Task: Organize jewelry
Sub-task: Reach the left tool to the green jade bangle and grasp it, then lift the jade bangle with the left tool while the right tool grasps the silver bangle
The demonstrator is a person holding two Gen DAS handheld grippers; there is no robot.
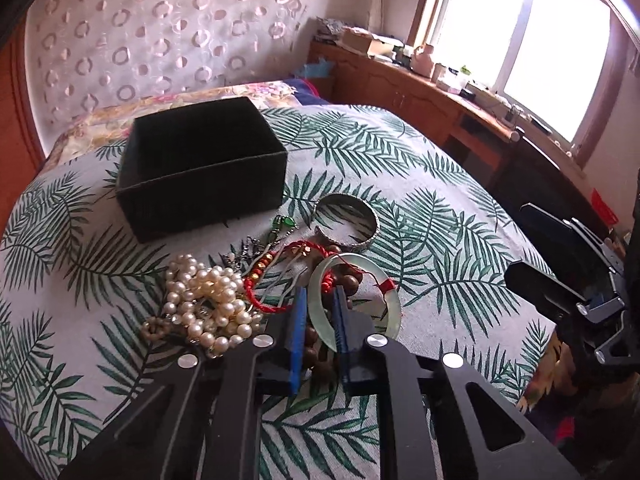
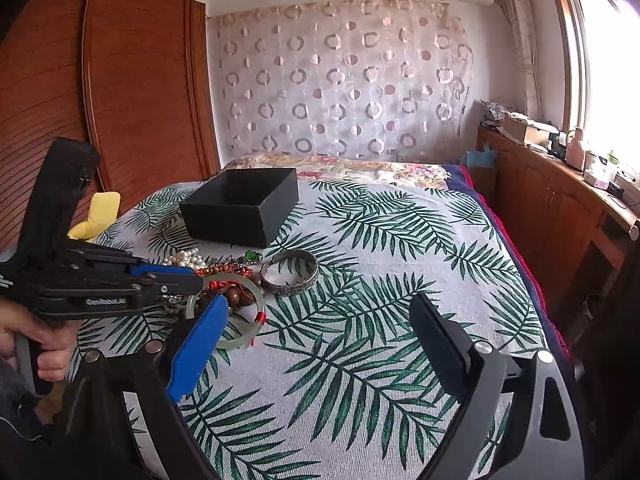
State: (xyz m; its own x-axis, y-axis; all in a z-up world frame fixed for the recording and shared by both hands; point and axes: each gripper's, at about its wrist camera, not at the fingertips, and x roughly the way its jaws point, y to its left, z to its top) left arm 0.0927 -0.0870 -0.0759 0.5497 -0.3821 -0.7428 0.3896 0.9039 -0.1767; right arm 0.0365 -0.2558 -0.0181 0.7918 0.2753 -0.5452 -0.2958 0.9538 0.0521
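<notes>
Both wrist views face the wall, sharing the black box (image 1: 202, 164) (image 2: 244, 206) and jewelry.

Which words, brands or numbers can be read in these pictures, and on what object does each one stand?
"GenRobot.AI": white print on the side of the left hand-held gripper, seen in the right wrist view.

No other readable text. The black box has no visible label. The items on the wooden cabinet by the window are too small and blurred to read.
</notes>
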